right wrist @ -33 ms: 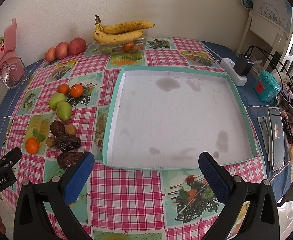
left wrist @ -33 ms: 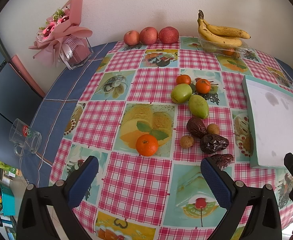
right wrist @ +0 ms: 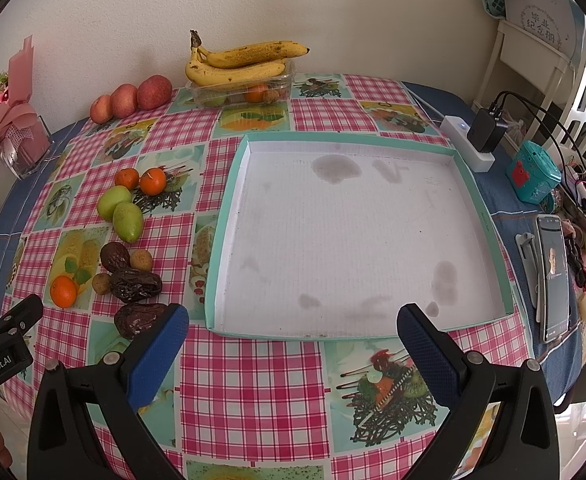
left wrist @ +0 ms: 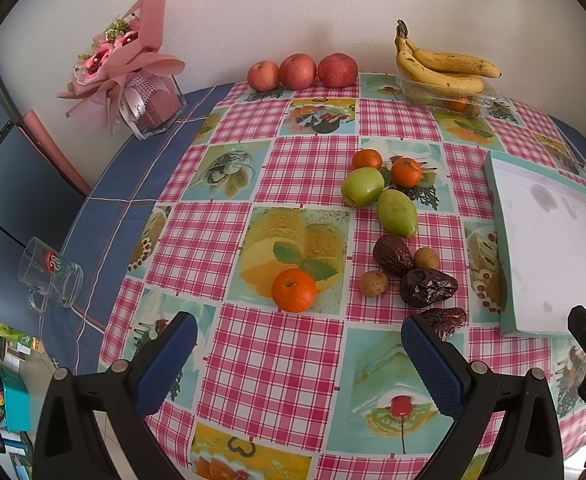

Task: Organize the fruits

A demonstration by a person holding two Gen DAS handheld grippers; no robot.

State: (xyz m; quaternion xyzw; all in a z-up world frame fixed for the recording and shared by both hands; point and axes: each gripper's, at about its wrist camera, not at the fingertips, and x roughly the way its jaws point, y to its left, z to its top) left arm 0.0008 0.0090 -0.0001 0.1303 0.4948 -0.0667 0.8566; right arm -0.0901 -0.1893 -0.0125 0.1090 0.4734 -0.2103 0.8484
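In the lower middle of the left view, the left gripper is hovering over the table with its fingers spread wide apart and nothing between them. The right gripper is hanging at the lower edge of its own view, its fingers likewise wide apart and holding nothing, facing the tray.

The loose fruit is lying in a cluster at centre-right of the left view. One tangerine is sitting alone just ahead of the left fingers, and right of it are dark dates and small brown round fruits. Further up are two green fruits touching each other and two more tangerines. Apples and bananas are resting at the far edge by the wall (the bananas on top of a clear box).

No piece is showing any sign of a move: the tray is lying bare except for faint stains, and every fruit is sitting outside it. By that, the sorting is probably only beginning, with the lone tangerine the likeliest first pick.
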